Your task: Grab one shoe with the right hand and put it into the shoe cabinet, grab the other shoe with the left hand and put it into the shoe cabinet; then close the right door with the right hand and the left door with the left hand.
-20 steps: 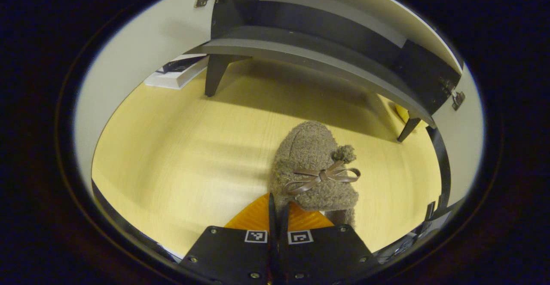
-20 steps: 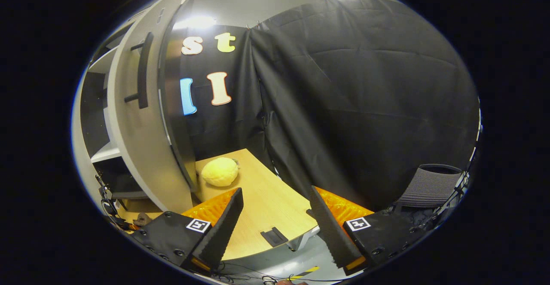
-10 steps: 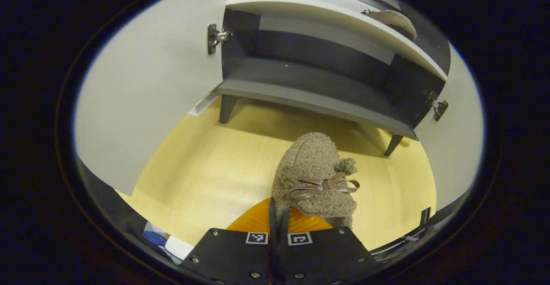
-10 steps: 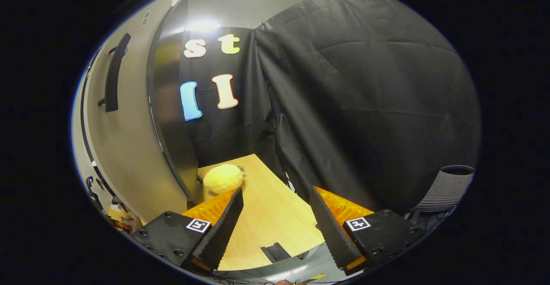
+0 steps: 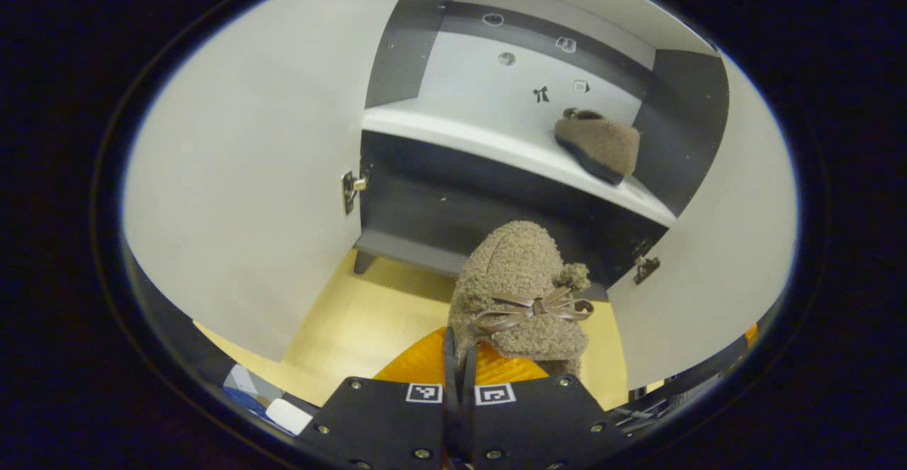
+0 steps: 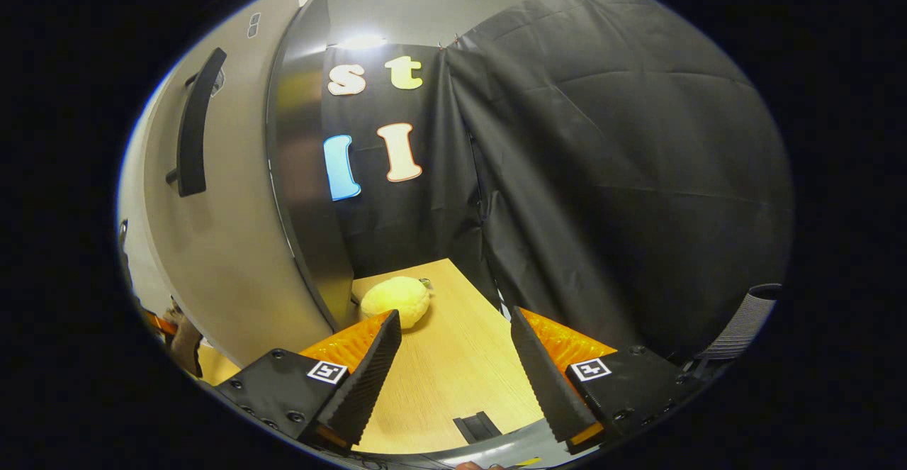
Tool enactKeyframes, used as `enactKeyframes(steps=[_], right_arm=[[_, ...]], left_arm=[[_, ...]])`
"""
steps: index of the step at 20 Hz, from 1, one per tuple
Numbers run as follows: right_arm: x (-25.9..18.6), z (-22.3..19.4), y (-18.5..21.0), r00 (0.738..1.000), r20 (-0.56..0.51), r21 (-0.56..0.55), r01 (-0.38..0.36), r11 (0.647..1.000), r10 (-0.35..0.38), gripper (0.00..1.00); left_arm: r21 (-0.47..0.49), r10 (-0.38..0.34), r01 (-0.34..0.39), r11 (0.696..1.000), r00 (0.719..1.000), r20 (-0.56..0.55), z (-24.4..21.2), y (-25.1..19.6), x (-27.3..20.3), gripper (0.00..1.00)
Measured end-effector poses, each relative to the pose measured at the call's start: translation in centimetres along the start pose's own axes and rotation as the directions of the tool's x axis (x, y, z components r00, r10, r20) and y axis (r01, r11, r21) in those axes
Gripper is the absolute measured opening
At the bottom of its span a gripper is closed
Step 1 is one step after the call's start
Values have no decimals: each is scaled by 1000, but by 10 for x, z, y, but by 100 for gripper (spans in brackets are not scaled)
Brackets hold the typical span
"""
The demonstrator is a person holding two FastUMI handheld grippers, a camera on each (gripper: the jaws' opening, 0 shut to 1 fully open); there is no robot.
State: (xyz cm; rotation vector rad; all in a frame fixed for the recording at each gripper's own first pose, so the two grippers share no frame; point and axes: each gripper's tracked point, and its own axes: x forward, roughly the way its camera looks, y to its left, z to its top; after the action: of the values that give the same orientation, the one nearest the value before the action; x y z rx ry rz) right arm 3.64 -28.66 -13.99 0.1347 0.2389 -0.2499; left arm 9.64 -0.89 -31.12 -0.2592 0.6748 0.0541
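Presently the shoe cabinet [image 5: 496,172] stands with both doors swung wide, its dark interior divided by a pale shelf [image 5: 496,137]. One fuzzy brown shoe [image 5: 599,145] lies on that shelf toward its right end, near the cabinet's right wall. The compartment below the shelf holds nothing that can be made out. The left door [image 5: 248,172] and right door [image 5: 708,243] show their pale inner faces, each with a metal hinge at the cabinet edge.

The left gripper [image 5: 459,356] has its fingers pressed close together, pinching the second shoe [image 5: 521,300] at its heel end. This shoe is fuzzy brown with a brown bow and a small pompom, held in front of the cabinet opening, toe toward the lower compartment and clear of the surface.

The right gripper [image 6: 453,378] has its jaws spread wide with nothing between them. It hangs beside the outer face of a cabinet door bearing a dark handle [image 6: 195,133].

The cabinet stands on a light wooden tabletop [image 6: 453,378]. A yellow plush object [image 6: 395,300] rests on it beside the door's edge. Black cloth [image 6: 623,172] forms the booth wall behind.
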Motion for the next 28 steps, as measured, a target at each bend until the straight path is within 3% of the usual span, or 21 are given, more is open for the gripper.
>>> enactKeyframes(steps=[7, 10, 16, 20, 28], right_arm=[[5, -7, 2, 1000, -25, 7, -5, 1000, 5, 99], [10, 7, 7, 1000, -2, 54, -18, 998, 18, 98], [12, 42, 0, 996, 93, 35, -5, 999, 1, 98], [13, 45, 4, 996, 94, 4, -14, 1000, 14, 99], [7, 36, -1, 997, 69, 31, 20, 999, -22, 98]], left_arm=[[47, -14, 10, 999, 996, 88, 42, -15, 7, 1], [57, -30, 23, 998, 992, 122, 87, -29, 20, 2], [22, -63, 59, 998, 980, 189, 163, -42, 54, 1], [23, -64, 61, 998, 972, 228, 207, -51, 85, 1], [44, -4, -6, 999, 975, 221, 248, -57, 163, 1]])
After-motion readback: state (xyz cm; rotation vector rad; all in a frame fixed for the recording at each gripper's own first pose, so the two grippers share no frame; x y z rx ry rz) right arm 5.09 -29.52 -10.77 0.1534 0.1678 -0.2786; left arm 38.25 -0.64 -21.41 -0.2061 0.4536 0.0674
